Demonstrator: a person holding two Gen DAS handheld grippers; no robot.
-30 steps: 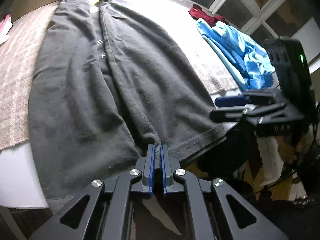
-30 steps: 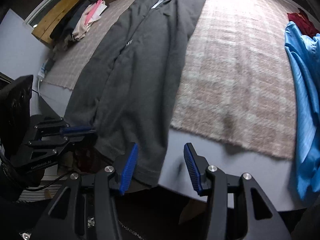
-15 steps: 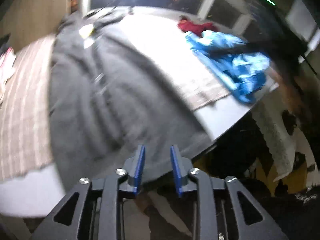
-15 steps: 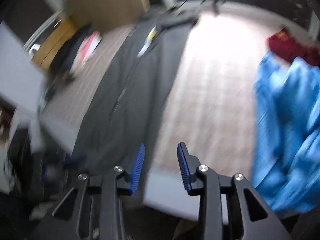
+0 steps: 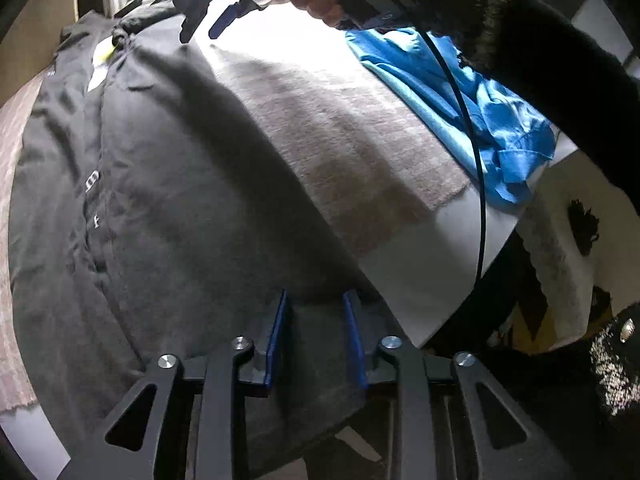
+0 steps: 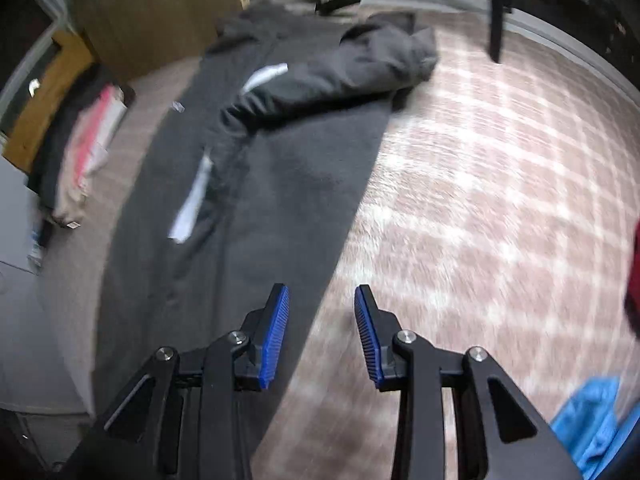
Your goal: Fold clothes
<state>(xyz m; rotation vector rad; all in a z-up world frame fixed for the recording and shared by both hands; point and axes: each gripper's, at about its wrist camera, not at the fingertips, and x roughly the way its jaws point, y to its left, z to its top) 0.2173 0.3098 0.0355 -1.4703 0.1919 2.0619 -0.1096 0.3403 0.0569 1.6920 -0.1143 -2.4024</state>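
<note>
Grey garment [image 5: 192, 184] flat — hand-held grippers agape

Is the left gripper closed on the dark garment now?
No, the left gripper is open, its blue pads apart, with the hem of the dark garment lying between them.

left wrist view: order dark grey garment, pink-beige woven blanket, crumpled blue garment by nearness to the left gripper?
From the left gripper:
1. Dark grey garment: its hem lies between the open jaws.
2. Pink-beige woven blanket: ahead, to the right.
3. Crumpled blue garment: far right, at the table edge.
</note>
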